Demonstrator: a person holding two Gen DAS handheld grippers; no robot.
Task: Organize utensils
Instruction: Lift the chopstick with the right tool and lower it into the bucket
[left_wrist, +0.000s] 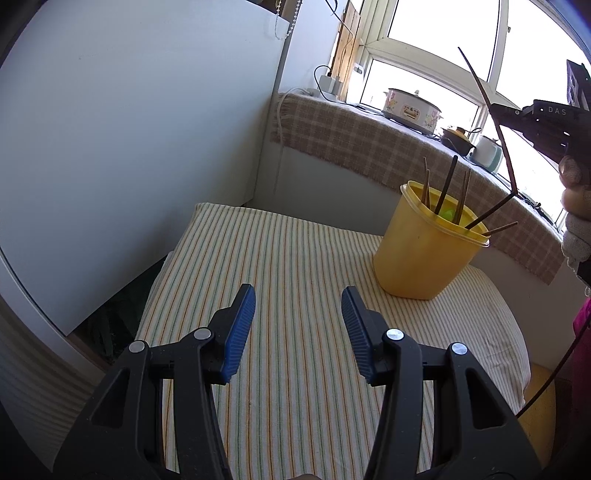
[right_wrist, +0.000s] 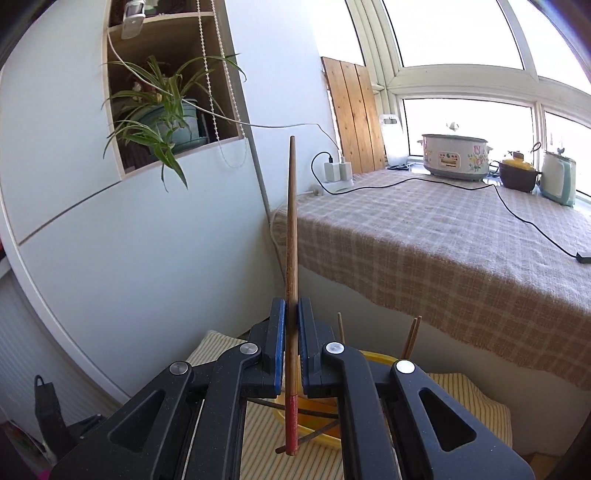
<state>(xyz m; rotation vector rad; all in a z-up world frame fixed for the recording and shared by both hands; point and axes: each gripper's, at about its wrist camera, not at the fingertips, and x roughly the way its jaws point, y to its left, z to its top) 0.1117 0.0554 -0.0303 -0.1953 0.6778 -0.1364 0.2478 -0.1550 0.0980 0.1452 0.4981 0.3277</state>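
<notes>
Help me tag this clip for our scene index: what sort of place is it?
Probably a home, maybe a sunlit balcony or kitchen corner: a floral white slow cooker on a checked-cloth window ledge, a spider plant in a wall niche, and a yellow plastic tub of chopsticks on a striped tablecloth.

The left wrist view looks down over its claw (left_wrist: 298, 332) across the striped worktop (left_wrist: 295, 266). The right wrist view sits nearer level, apparently above the yellow tub (right_wrist: 373, 357). Both share the checked windowsill (right_wrist: 443, 236).
</notes>
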